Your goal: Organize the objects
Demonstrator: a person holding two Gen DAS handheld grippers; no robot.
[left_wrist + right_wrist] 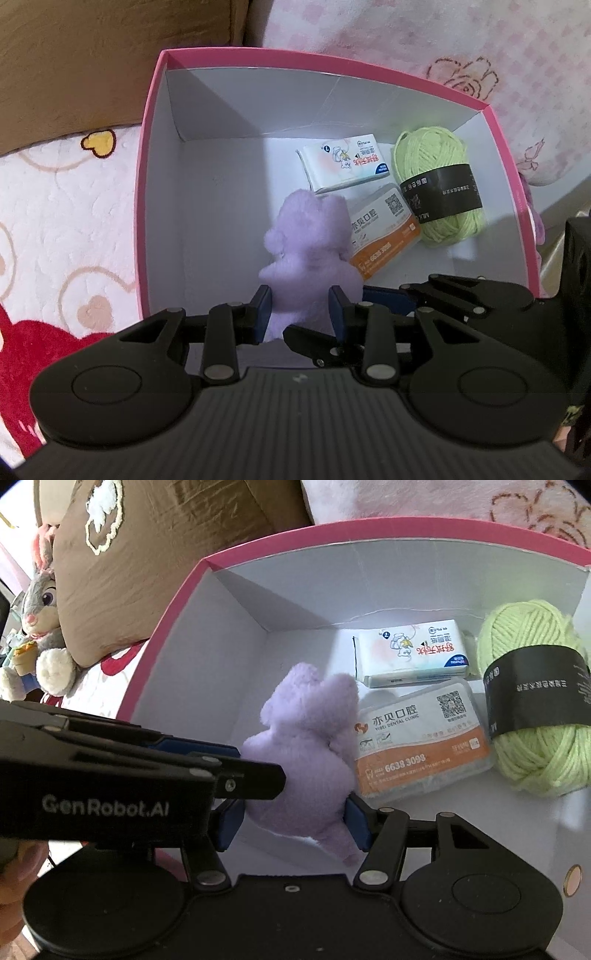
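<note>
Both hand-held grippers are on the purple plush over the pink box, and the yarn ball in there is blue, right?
Not quite: the yarn ball is light green with a black band, as the right wrist view shows. The rest holds: both the left hand-held gripper and right hand-held gripper grip the purple plush over the pink box.

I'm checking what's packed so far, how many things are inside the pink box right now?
4: purple plush toy held between both grippers, tissue pack at the back, dental clinic case in front of it, green yarn ball rightmost. Nothing looks hidden.

Home bedroom, heart-print bedspread (55,206), brown pillow (122,568), plush rabbit (40,627), pink floral blanket (443,48)
</note>
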